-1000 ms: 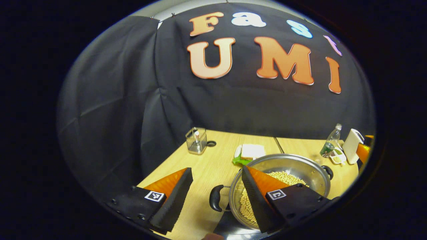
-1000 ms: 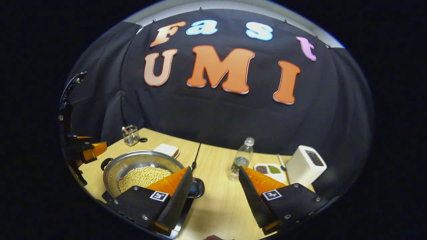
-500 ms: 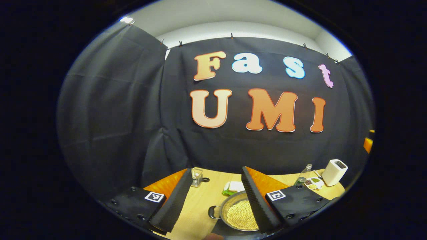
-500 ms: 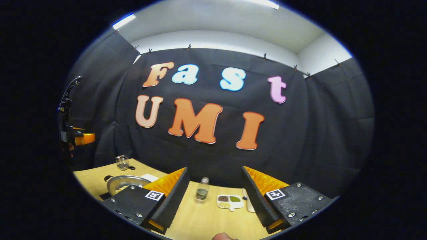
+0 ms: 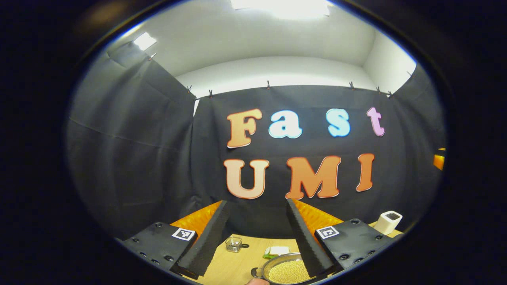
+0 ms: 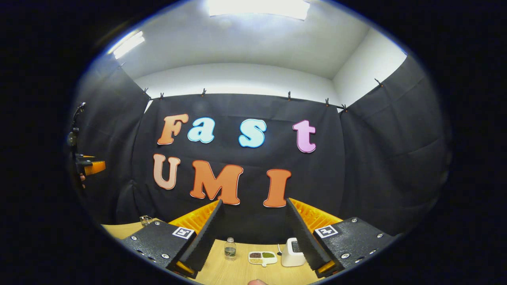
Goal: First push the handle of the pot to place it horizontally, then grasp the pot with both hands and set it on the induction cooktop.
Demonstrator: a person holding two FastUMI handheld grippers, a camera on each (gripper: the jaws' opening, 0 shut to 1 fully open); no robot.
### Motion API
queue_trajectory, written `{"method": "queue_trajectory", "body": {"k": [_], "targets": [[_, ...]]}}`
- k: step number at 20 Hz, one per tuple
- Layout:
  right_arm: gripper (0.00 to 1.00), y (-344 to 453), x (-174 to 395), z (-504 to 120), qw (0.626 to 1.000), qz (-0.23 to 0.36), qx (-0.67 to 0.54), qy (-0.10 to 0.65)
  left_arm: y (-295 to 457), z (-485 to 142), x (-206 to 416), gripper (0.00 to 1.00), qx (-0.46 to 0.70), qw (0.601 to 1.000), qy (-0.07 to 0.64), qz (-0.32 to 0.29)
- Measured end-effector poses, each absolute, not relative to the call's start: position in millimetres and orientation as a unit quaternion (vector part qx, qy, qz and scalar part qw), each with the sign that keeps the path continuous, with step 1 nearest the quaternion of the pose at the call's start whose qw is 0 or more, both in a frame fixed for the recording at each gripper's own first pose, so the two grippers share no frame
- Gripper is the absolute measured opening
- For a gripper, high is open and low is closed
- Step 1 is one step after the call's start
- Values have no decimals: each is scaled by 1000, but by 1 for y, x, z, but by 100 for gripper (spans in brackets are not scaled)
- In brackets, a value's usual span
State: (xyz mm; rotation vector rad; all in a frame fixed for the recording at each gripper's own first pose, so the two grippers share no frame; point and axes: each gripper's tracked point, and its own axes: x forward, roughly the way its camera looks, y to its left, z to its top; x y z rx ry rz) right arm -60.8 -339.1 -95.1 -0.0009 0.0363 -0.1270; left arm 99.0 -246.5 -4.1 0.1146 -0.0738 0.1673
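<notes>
The metal pot (image 5: 287, 270), full of beans, looks heavy and slippery, so its side handle (image 5: 254, 272) is the best hold, while the left gripper (image 5: 256, 237) and right gripper (image 6: 253, 235) hang wide open above it, holding nothing.

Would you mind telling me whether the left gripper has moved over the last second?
Yes. The left gripper has risen and pulled back: the pot, close between its fingers a second ago, now sits small and far below, and the ceiling shows.

I see the left gripper (image 5: 256, 233) at the bottom of the left gripper view: two wedge-shaped fingers on black mounting blocks with round screw heads, each block carrying a small square black-and-white marker. The right gripper (image 6: 253, 233), bottom of the right gripper view, has the same build.
</notes>
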Motion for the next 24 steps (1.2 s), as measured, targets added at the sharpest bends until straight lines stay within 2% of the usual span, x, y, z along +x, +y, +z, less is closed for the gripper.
{"method": "queue_trajectory", "body": {"k": [3, 4, 5, 7, 9, 11, 15, 16, 19, 24], "targets": [[95, -328, -63, -74, 998, -52, -14, -19, -260, 35, 75, 99, 62, 991, -90, 77], [97, -322, -68, -70, 999, -44, -16, -27, -266, 41, 68, 95, 59, 991, -98, 75], [95, -320, -70, -65, 998, -39, -19, -34, -269, 46, 63, 92, 60, 990, -104, 73], [95, -314, -73, -59, 998, -32, -23, -42, -267, 57, 50, 99, 61, 987, -118, 90], [95, -300, -79, -55, 999, -10, -15, -51, -268, 64, 41, 99, 64, 985, -127, 101], [97, -297, -79, -58, 999, 1, -6, -50, -269, 66, 37, 99, 62, 984, -130, 101], [95, -297, -77, -60, 999, 2, -6, -46, -275, 60, 37, 95, 62, 987, -118, 93], [97, -296, -78, -60, 999, 3, -7, -47, -278, 59, 38, 99, 65, 987, -116, 90], [95, -293, -77, -57, 998, 18, -4, -63, -276, 49, 41, 99, 86, 987, -107, 89], [95, -300, -75, -65, 998, 12, 3, -57, -268, 49, 50, 99, 90, 986, -97, 99]]}}
